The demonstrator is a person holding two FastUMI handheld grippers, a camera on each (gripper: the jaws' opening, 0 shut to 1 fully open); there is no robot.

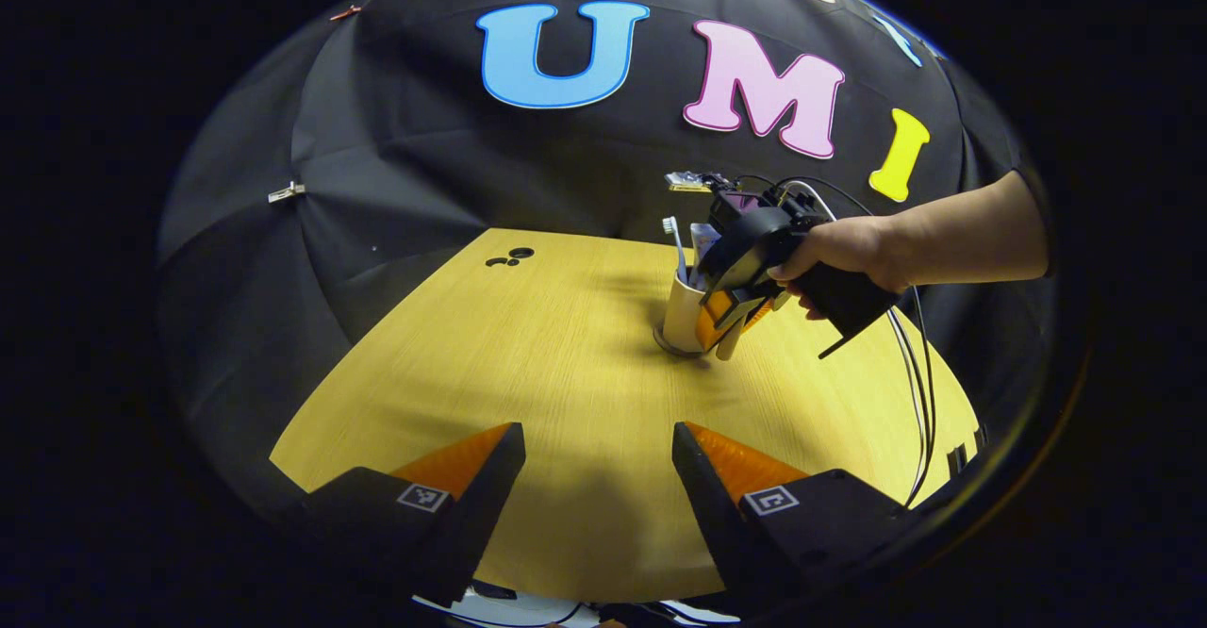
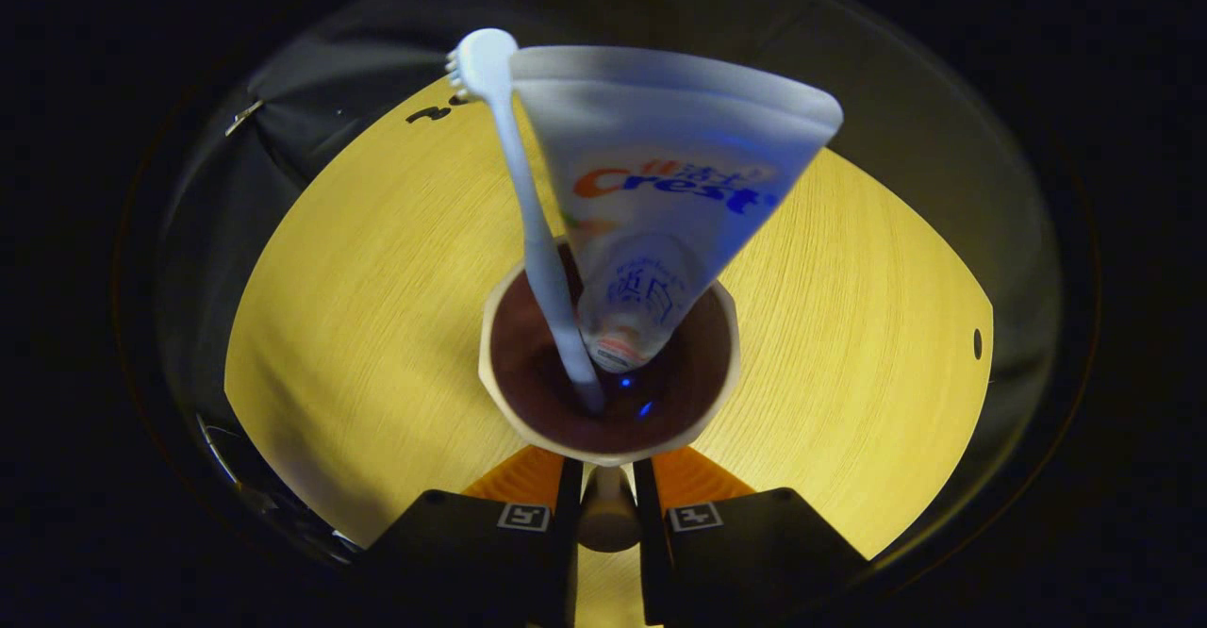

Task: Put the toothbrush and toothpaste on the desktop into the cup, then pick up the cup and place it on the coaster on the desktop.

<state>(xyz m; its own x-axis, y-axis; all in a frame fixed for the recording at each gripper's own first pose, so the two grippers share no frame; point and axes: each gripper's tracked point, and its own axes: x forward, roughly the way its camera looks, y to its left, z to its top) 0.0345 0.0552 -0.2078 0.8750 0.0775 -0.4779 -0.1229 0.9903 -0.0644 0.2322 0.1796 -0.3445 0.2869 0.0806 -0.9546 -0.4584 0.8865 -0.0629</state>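
A cream cup stands upright toward the back right of the wooden table, with a grey coaster showing under its foot; I cannot tell whether it rests on it. A white toothbrush and a toothpaste tube stick out of it. From above, the cup has a brown inside that holds the toothbrush and toothpaste. My right gripper is shut on the cup's handle; a hand holds this gripper. My left gripper stands open over the near table.
Small black discs lie at the table's far left corner. Cables hang from the right gripper down over the table's right side. A small dark hole sits near the table's right edge. The black cloth wall rises behind.
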